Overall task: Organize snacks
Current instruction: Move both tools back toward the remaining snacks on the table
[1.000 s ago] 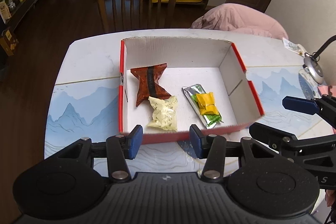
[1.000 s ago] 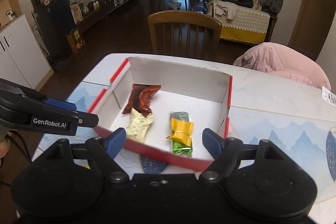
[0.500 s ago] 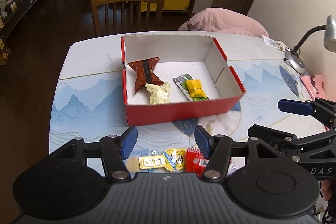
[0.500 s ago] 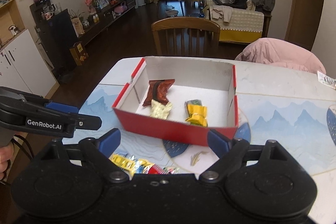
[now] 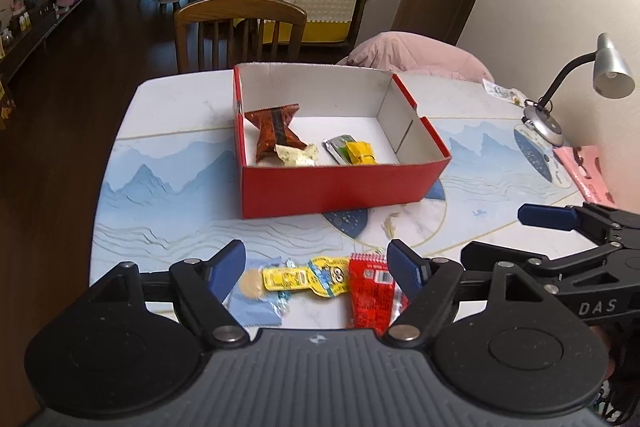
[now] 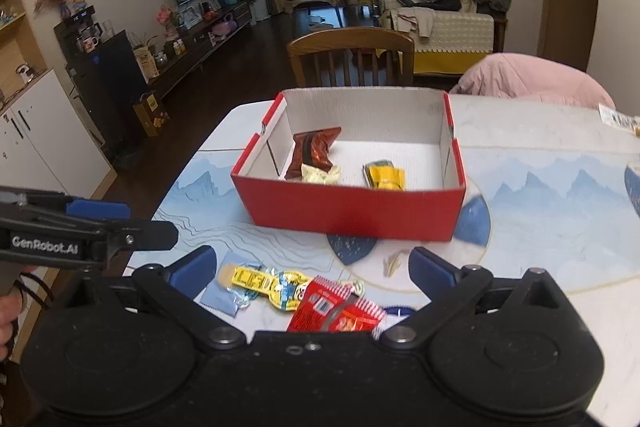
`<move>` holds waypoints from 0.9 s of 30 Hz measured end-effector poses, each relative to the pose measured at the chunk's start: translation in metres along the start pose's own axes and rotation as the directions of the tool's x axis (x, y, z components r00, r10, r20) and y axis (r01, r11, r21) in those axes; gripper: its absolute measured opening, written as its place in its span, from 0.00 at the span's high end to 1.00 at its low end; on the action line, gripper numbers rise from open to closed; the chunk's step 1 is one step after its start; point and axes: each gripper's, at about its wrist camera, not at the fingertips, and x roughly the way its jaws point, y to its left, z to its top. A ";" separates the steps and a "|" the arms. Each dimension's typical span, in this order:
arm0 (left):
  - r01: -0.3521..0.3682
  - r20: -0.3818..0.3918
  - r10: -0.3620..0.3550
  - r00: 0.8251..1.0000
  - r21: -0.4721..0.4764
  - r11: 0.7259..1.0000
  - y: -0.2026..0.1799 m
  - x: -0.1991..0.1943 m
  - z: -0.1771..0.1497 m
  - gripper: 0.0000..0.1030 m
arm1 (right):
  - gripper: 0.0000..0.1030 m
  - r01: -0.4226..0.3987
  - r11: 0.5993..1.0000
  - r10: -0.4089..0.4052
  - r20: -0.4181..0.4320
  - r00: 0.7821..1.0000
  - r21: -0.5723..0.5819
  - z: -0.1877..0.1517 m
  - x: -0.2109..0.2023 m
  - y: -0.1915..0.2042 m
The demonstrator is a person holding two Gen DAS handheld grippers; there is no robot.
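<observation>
1. The left gripper [image 5: 316, 265] hangs over the near edge of the surface [image 5: 180, 107]; its jaws are spread wide and grasp nothing.
2. The right gripper [image 6: 314, 269] hangs beside it, also above the near edge; its jaws are released and carry nothing.
3. In the left wrist view, the right gripper shows at 4 o'clock; in the right wrist view, the left gripper shows at 9 o'clock.
4. A red box [image 5: 344, 189] with a white interior stands at the middle of the surface, top open.
5. Inside the box, a brown wrapper [image 5: 274, 129] lies at the 9 o'clock side, with a pale yellow packet [image 5: 296, 155] touching its near end.
6. A green and silver bar [image 5: 340, 147] lies near the box centre, with a yellow packet [image 5: 360, 153] resting on it.
7. Outside the box, at 6 o'clock from it, three snacks lie in a row on the surface: a light blue packet [image 5: 256, 301], a yellow cartoon packet [image 5: 308, 277] and a red packet [image 5: 370, 289].
8. The yellow cartoon packet overlaps the light blue packet and touches the red packet.
9. This row lies between the fingers of each gripper in both views; no finger touches it.
10. A wooden chair [image 5: 240, 31] stands at 12 o'clock beyond the surface.
11. A desk lamp [image 5: 576, 83] stands at 2 o'clock on the surface.
</observation>
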 end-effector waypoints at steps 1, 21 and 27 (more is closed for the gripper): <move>0.002 0.004 -0.002 1.000 0.001 1.000 0.000 -0.001 -0.005 0.24 | 0.00 0.002 1.000 -0.002 -0.001 1.000 0.006 -0.004 0.000 0.000; 0.086 -0.221 -0.077 0.972 0.030 0.996 -0.022 0.060 -0.086 0.24 | 0.01 0.083 0.988 -0.061 -0.170 0.984 0.128 -0.063 0.051 -0.014; 0.094 -0.311 -0.098 0.945 -0.030 0.995 -0.022 0.094 -0.089 0.24 | 0.08 0.054 0.993 -0.031 -0.219 0.975 0.103 -0.062 0.080 -0.018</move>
